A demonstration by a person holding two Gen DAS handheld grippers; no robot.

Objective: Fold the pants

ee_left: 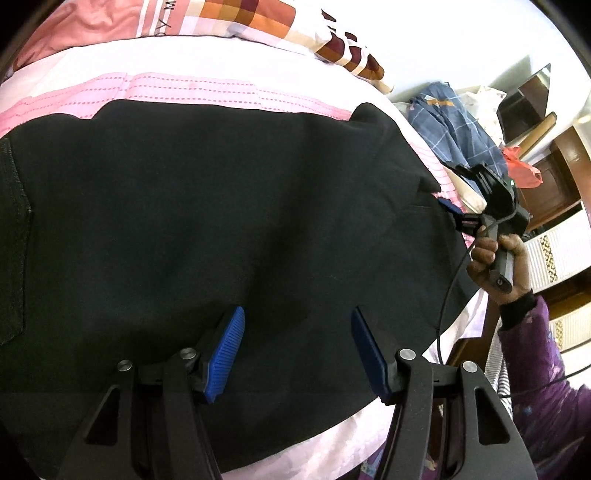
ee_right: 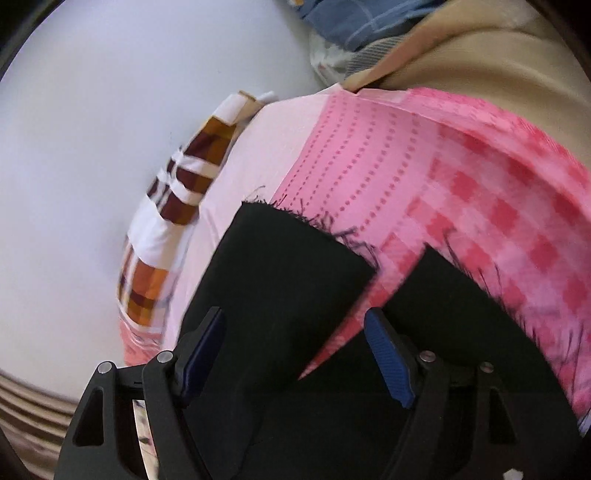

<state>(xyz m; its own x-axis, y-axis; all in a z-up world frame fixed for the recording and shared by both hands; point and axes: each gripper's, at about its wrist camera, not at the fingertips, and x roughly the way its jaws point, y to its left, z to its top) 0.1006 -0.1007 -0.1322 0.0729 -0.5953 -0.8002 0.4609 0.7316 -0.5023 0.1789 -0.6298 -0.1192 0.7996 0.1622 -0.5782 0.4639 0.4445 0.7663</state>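
Black pants [ee_left: 207,221] lie spread on a pink bedsheet [ee_left: 207,92]. My left gripper [ee_left: 295,339] is open just above the near part of the pants, holding nothing. In the left wrist view my right gripper [ee_left: 452,210] is at the pants' right edge, held by a hand. In the right wrist view the two frayed leg ends [ee_right: 295,258] lie on the pink checked sheet [ee_right: 498,221], and my right gripper [ee_right: 295,343] is open over the left leg end, its blue pads [ee_right: 388,354] apart.
A checked pillow [ee_left: 332,33] lies at the far side of the bed. A blue plaid cloth [ee_left: 454,122], a red bag [ee_left: 521,166] and wooden furniture [ee_left: 554,192] stand to the right of the bed. The bed's edge is near on the right.
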